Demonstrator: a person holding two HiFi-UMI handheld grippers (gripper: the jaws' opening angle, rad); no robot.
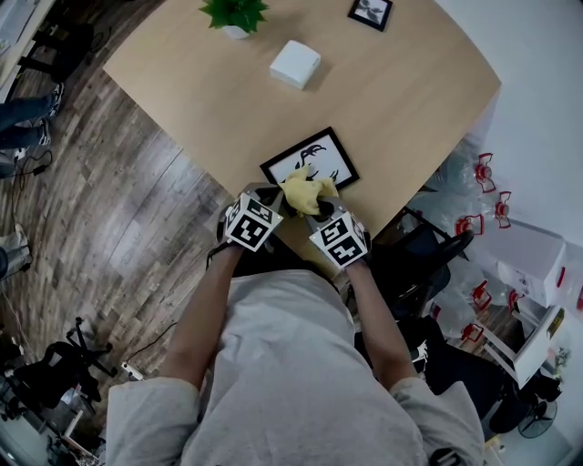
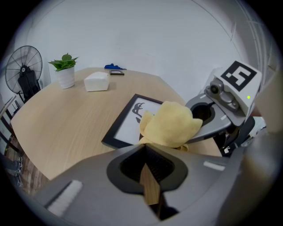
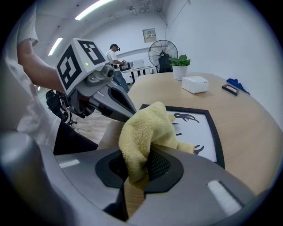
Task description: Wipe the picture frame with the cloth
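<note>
Grip: yellow terry cloth (image 3: pixel 143 128) is clamped in right gripper (image 3: pixel 141 152).
Spare: left gripper (image 2: pixel 145 148), jaws drawn together.
Technique: cloth to be pressed flat on black-edged picture frame (image 1: pixel 319 157) and swept evenly.

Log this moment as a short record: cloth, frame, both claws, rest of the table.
cloth: yellow, bunched over the near edge of the picture frame
picture frame: black, lying flat on the table, near its front edge
right claw: shut on the cloth
left claw: jaws together, tips at the cloth's edge; a pinch cannot be confirmed
also on table: potted plant, white box, small frame at the far side
</note>
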